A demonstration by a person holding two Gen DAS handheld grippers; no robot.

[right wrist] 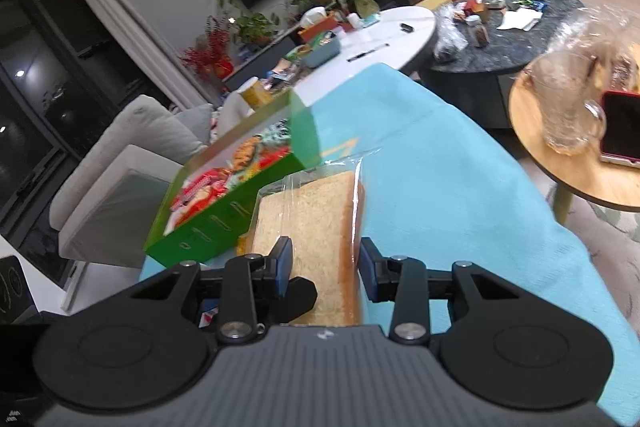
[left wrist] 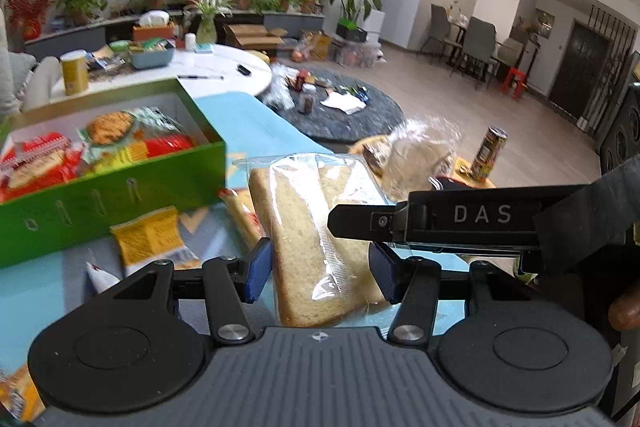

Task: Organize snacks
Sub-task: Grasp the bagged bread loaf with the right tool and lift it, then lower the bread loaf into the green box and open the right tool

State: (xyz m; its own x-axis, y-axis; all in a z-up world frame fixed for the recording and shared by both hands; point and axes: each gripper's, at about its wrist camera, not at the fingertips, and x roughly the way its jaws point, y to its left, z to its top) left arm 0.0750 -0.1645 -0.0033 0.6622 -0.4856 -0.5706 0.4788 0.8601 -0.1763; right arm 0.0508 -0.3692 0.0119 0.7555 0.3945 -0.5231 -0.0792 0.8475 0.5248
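A: Both tongs, left tongs (left wrist: 320,269) and right tongs (right wrist: 326,267), are clamping the wrapped sandwich (left wrist: 316,235) above the desk (right wrist: 460,187).

B: Its long side is pointing ahead; the green box (left wrist: 116,195) is lying beyond, leftward, nearer the left.

Blue cloth (right wrist: 440,163) right of the green box (right wrist: 224,223) lies bare; box blocks left
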